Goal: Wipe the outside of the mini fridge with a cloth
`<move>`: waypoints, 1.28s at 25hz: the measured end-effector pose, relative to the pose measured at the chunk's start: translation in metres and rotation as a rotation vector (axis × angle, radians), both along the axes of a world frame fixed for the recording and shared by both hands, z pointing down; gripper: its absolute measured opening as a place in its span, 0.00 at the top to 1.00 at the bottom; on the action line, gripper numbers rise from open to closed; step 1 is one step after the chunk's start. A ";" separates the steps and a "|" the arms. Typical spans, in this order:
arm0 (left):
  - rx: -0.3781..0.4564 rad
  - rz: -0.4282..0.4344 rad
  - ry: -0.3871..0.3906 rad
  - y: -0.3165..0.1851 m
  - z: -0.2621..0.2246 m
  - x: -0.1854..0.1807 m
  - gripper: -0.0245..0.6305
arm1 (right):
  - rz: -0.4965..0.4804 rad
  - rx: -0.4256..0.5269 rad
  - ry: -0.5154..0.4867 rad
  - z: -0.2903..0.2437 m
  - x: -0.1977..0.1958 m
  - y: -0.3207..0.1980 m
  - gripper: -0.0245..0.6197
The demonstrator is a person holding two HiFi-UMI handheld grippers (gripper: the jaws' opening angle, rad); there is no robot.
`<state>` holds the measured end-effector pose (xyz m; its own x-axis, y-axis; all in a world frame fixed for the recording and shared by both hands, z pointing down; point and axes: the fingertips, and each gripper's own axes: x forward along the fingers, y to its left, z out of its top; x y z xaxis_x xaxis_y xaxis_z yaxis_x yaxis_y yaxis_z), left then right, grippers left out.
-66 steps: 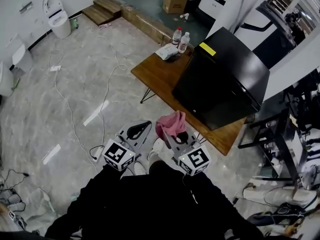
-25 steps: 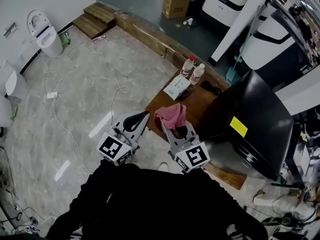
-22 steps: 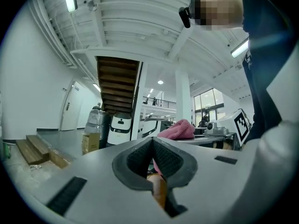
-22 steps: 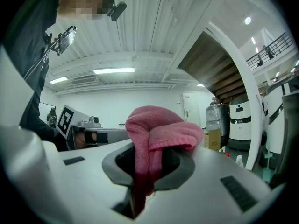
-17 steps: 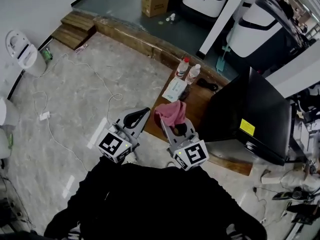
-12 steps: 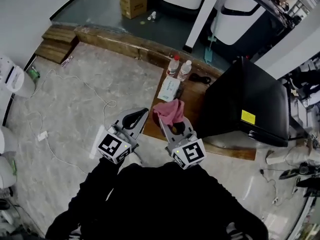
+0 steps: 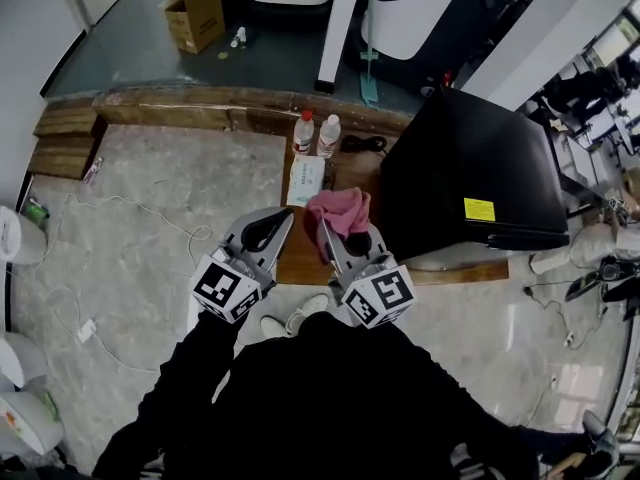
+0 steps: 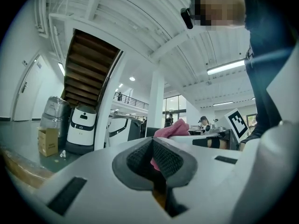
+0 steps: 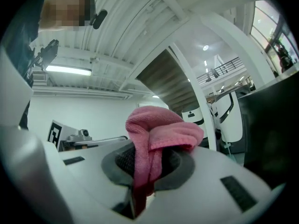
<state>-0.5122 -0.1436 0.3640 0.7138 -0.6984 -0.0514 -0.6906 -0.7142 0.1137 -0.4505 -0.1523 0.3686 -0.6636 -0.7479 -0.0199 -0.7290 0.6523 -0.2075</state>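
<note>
The black mini fridge (image 7: 470,178) stands on the right part of a wooden table (image 7: 345,180) in the head view, a yellow label on its near face. My right gripper (image 7: 330,230) is shut on a pink cloth (image 7: 340,211), which bunches up above its jaws just left of the fridge, apart from it. In the right gripper view the pink cloth (image 9: 152,141) hangs between the closed pads, the fridge's dark side (image 9: 275,125) at the right edge. My left gripper (image 7: 268,230) is shut with nothing in it; its pads (image 8: 161,158) meet.
Two water bottles (image 7: 315,134) and a wipes pack (image 7: 306,178) lie on the table's left part. White machines (image 7: 400,3) stand behind it, a cardboard box (image 7: 197,16) at far left. Cables trail over the marble floor (image 7: 130,238). A wooden kerb (image 7: 180,108) runs behind.
The head view has swung round: the table and fridge now sit straight ahead rather than to the right. Both grippers have kept their pose, the pink cloth still held in the right.
</note>
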 end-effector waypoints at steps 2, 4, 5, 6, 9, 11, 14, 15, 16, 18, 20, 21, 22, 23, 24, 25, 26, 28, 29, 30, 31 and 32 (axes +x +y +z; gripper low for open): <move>0.003 0.018 -0.005 -0.020 -0.003 0.014 0.95 | 0.034 0.003 -0.020 -0.001 0.016 -0.019 0.88; 0.006 0.042 -0.016 -0.035 -0.006 0.029 0.96 | 0.071 0.010 -0.034 -0.004 0.032 -0.035 0.87; 0.009 0.054 -0.026 -0.041 -0.007 0.036 0.96 | 0.087 0.010 -0.044 -0.005 0.038 -0.041 0.87; 0.014 0.064 -0.036 -0.048 -0.009 0.042 0.95 | 0.100 0.009 -0.056 -0.006 0.045 -0.048 0.87; 0.020 0.084 -0.052 -0.072 -0.012 0.062 0.95 | 0.133 0.001 -0.099 -0.009 0.067 -0.069 0.87; 0.026 0.101 -0.062 -0.086 -0.014 0.077 0.95 | 0.161 -0.007 -0.141 -0.013 0.083 -0.083 0.87; 0.037 0.120 -0.077 -0.108 -0.018 0.094 0.96 | 0.195 -0.017 -0.205 -0.017 0.101 -0.106 0.87; 0.037 0.128 -0.080 -0.115 -0.019 0.098 0.95 | 0.205 -0.022 -0.225 -0.017 0.106 -0.112 0.87; 0.037 0.138 -0.082 -0.120 -0.019 0.102 0.95 | 0.218 -0.028 -0.246 -0.017 0.110 -0.118 0.87; 0.036 0.165 -0.085 -0.130 -0.018 0.110 0.95 | 0.251 -0.039 -0.290 -0.016 0.118 -0.128 0.87; 0.036 0.195 -0.083 -0.145 -0.016 0.117 0.95 | 0.289 -0.049 -0.338 -0.014 0.127 -0.143 0.87; 0.037 0.210 -0.081 -0.154 -0.015 0.120 0.95 | 0.310 -0.054 -0.364 -0.013 0.132 -0.152 0.87; 0.041 0.227 -0.081 -0.164 -0.015 0.123 0.95 | 0.333 -0.057 -0.391 -0.012 0.136 -0.162 0.87; 0.045 0.246 -0.083 -0.174 -0.014 0.126 0.95 | 0.358 -0.058 -0.418 -0.012 0.140 -0.171 0.87; 0.050 0.268 -0.086 -0.182 -0.013 0.130 0.95 | 0.386 -0.058 -0.446 -0.011 0.144 -0.179 0.87; 0.054 0.292 -0.087 -0.191 -0.013 0.134 0.95 | 0.417 -0.056 -0.474 -0.011 0.149 -0.187 0.88; 0.058 0.316 -0.088 -0.199 -0.013 0.139 0.95 | 0.449 -0.054 -0.500 -0.010 0.155 -0.195 0.87; 0.066 0.362 -0.089 -0.217 -0.015 0.149 0.95 | 0.510 -0.051 -0.545 -0.011 0.165 -0.212 0.87; 0.069 0.383 -0.089 -0.226 -0.016 0.154 0.95 | 0.538 -0.050 -0.566 -0.011 0.170 -0.221 0.87; 0.070 0.403 -0.088 -0.235 -0.016 0.159 0.95 | 0.567 -0.050 -0.588 -0.010 0.176 -0.230 0.87; 0.072 0.424 -0.089 -0.243 -0.015 0.164 0.95 | 0.594 -0.049 -0.614 -0.010 0.183 -0.238 0.87; 0.074 0.445 -0.090 -0.250 -0.014 0.169 0.95 | 0.620 -0.046 -0.642 -0.009 0.189 -0.245 0.87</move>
